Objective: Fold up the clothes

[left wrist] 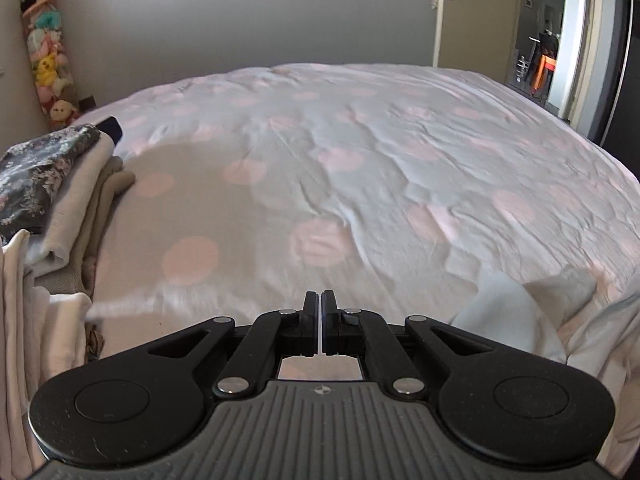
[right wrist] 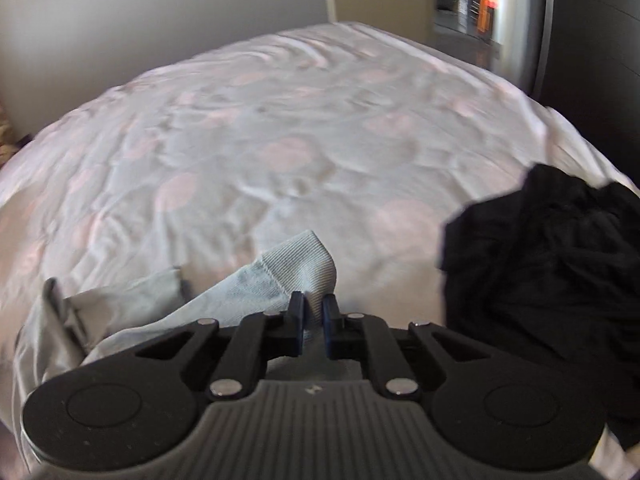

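Jaws beside black garment [right wrist: 552, 280], folded stack [left wrist: 52, 200] leftward.

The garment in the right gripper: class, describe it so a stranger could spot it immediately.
Find the polka-dot bed. At its near edge, the right gripper pinches a pale grey garment by its ribbed cuff. The crumpled heap to the right is black; this one is light.

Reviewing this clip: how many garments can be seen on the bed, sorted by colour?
Light grey: 1, the light grey garment with a ribbed cuff, between the right gripper jaws.
Black: 1, the crumpled black garment.
Dark floral: 1, the floral garment on top of the folded stack.
Cream or beige: at least 2, the cream folded pieces beneath it; exact count unclear.
Total: at least 5.
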A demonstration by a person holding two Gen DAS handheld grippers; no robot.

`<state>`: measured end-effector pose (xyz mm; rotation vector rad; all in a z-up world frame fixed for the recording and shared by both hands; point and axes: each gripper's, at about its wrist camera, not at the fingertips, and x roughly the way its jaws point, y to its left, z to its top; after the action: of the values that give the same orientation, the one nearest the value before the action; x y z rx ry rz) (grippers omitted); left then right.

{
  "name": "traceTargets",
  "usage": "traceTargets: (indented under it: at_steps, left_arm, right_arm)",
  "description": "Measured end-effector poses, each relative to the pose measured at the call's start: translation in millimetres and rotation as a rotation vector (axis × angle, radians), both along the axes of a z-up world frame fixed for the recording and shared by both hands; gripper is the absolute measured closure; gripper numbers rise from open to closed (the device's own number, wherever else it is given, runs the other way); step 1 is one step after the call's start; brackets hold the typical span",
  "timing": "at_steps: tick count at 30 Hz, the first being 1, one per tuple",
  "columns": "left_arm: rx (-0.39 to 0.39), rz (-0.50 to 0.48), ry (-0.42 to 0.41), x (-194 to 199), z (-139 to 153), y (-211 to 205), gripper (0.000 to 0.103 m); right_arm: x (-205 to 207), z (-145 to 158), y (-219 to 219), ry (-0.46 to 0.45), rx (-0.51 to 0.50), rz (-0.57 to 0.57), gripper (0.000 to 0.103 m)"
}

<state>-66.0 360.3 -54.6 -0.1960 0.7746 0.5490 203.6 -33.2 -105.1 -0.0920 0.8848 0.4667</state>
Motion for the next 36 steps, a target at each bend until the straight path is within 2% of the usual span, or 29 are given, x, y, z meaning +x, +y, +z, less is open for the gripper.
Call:
traceTargets:
  at_steps: [2, 5, 6, 7, 10, 11, 12, 16, 19, 22, 25, 27, 28, 29, 31, 32, 33, 36]
  left_arm:
    - [-0.006, -0.053, 0.0, 10.4, -2.1, -7.6, 0.101]
    - [-0.014, -0.132, 0.001, 26.1, -5.3, -19.0, 0.078]
    - [-0.017, -0.158, 0.001, 31.3, -6.3, -22.8, 0.065]
    - [-0.02, -0.184, 0.002, 36.5, -7.4, -26.6, 0.057]
    - [-0.015, -0.267, 0.013, 56.0, -11.3, -39.1, 0.054]
    - [-0.003, -0.295, 0.021, 64.7, -13.0, -44.9, 0.052]
    - [0.008, -0.323, 0.029, 73.5, -14.6, -50.6, 0.048]
    - [0.045, -0.455, 0.051, 108.7, -23.9, -79.8, 0.047]
    - [0.055, -0.535, 0.069, 132.1, -36.2, -101.1, 0.047]
    - [0.031, -0.568, 0.086, 150.0, -50.3, -114.7, 0.047]
    - [-0.001, -0.574, 0.109, 164.7, -67.3, -123.0, 0.047]
    - [-0.019, -0.567, 0.131, 172.0, -79.5, -127.1, 0.047]
    - [-0.028, -0.564, 0.142, 174.0, -85.1, -128.9, 0.051]
    - [-0.035, -0.56, 0.149, 174.9, -89.4, -130.3, 0.057]
    - [-0.027, -0.543, 0.15, 174.6, -93.9, -132.4, 0.077]
    - [-0.026, -0.53, 0.138, 172.8, -90.5, -129.4, 0.085]
    - [-0.025, -0.516, 0.126, 170.9, -87.1, -126.5, 0.102]
    - [-0.031, -0.46, 0.068, 161.4, -68.5, -110.4, 0.103]
  right_arm:
    - [3.0, -6.0, -7.9, 0.012, -0.061, -0.051, 0.093]
    - [6.1, -18.3, -19.0, 0.054, -0.11, -0.088, 0.092]
    - [6.9, -21.1, -20.6, 0.078, -0.103, -0.084, 0.091]
    - [7.7, -24.0, -22.2, 0.101, -0.095, -0.079, 0.091]
    - [6.4, -16.5, -21.2, 0.072, -0.082, -0.052, 0.076]
    - [6.2, -11.6, -20.7, 0.05, -0.07, -0.042, 0.063]
    - [7.2, -7.6, -20.4, 0.03, -0.053, -0.033, 0.059]
    - [14.2, -1.0, -18.8, -0.015, 0.013, 0.003, 0.051]
    - [22.7, -11.4, -17.8, 0.004, 0.013, 0.008, 0.05]
    - [29.9, -26.5, -19.7, 0.041, -0.002, -0.004, 0.05]
    - [35.2, -41.9, -25.3, 0.087, 0.023, -0.016, 0.049]
    - [35.6, -49.9, -28.5, 0.113, 0.063, -0.019, 0.05]
    - [35.0, -51.2, -28.0, 0.114, 0.067, -0.014, 0.052]
    - [33.8, -50.4, -26.0, 0.107, 0.059, -0.004, 0.063]
    - [32.3, -48.1, -23.0, 0.096, 0.052, 0.009, 0.072]
    - [32.6, -45.8, -22.9, 0.096, 0.059, 0.009, 0.082]
    - [33.0, -43.4, -22.7, 0.096, 0.066, 0.01, 0.084]
    - [33.2, -32.5, -24.4, 0.058, 0.079, -0.012, 0.086]
